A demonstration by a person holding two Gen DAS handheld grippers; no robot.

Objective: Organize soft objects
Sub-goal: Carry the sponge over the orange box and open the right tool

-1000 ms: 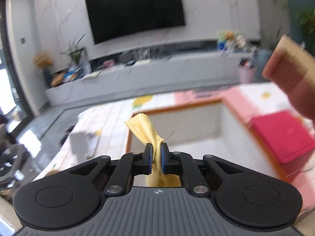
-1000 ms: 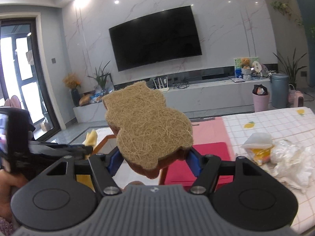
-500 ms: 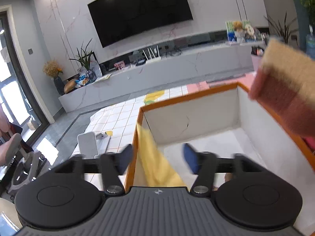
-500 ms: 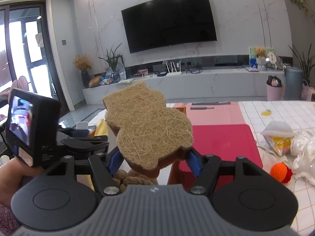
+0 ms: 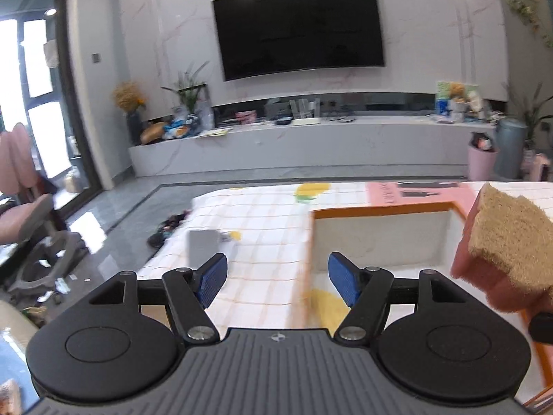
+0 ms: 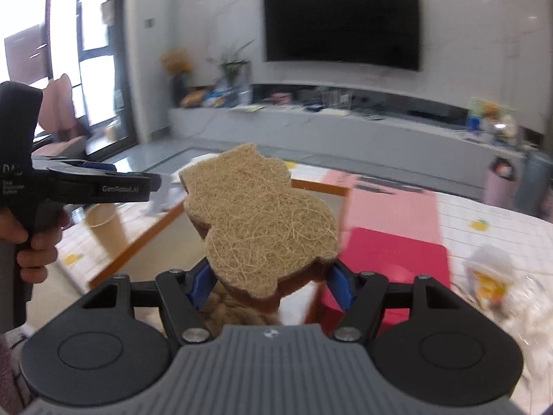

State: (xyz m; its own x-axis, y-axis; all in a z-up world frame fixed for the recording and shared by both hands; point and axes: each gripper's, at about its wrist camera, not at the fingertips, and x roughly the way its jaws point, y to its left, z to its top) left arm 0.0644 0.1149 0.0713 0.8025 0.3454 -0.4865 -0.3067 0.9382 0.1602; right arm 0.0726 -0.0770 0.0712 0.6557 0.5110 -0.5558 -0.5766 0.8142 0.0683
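Sponge [image 6: 262, 221], bear-shaped w/ fibrous tan face, sits pinched btwn the pads of the right gripper [image 6: 269, 285], tilted up above the orange-rimmed box [image 6: 319, 186]. Left gripper [image 5: 278, 282] is spread wide, holding nothing, over the box's left rim; yellow cloth [image 5: 323, 306] lies inside, blurred.
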